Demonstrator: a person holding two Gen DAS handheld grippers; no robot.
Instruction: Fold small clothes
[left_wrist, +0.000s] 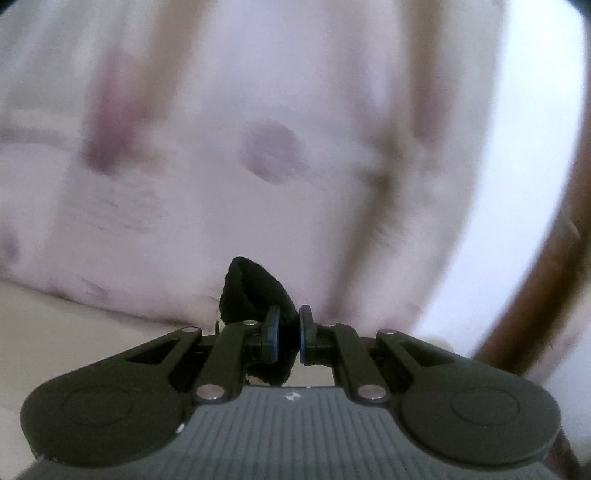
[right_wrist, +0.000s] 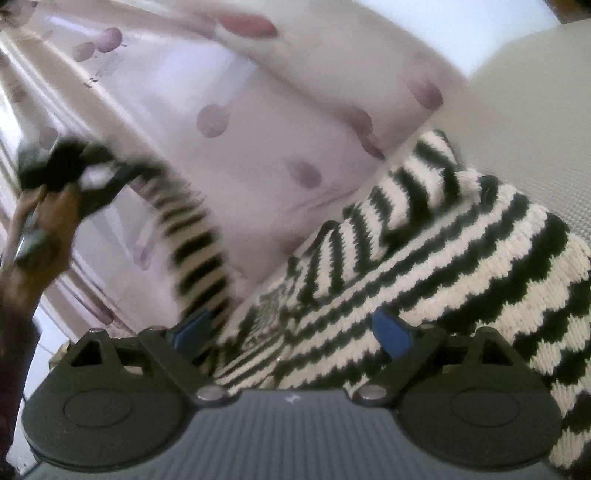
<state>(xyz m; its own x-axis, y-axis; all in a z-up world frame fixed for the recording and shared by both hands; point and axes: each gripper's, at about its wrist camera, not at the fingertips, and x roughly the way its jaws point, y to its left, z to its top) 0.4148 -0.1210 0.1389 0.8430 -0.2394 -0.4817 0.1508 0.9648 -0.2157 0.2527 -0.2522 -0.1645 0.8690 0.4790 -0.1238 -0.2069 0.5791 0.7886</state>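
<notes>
My left gripper (left_wrist: 289, 334) pinches a black cuff (left_wrist: 255, 291) of the striped knit sweater (right_wrist: 424, 258), lifted above it; motion blur smears that sleeve. My right gripper (right_wrist: 291, 332) stands wide, its blue pads (right_wrist: 391, 332) straddling the sweater, which lies rumpled beside the pink spotted pillow (right_wrist: 258, 110).

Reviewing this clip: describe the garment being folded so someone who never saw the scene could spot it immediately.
Start at the pale pink pillow with purple dots. Lying against its lower right is the knitted sweater, with the open right gripper over its near edge. It alone has bold black and cream stripes; one sleeve is lifted away by the left gripper, shut on its dark cuff.
</notes>
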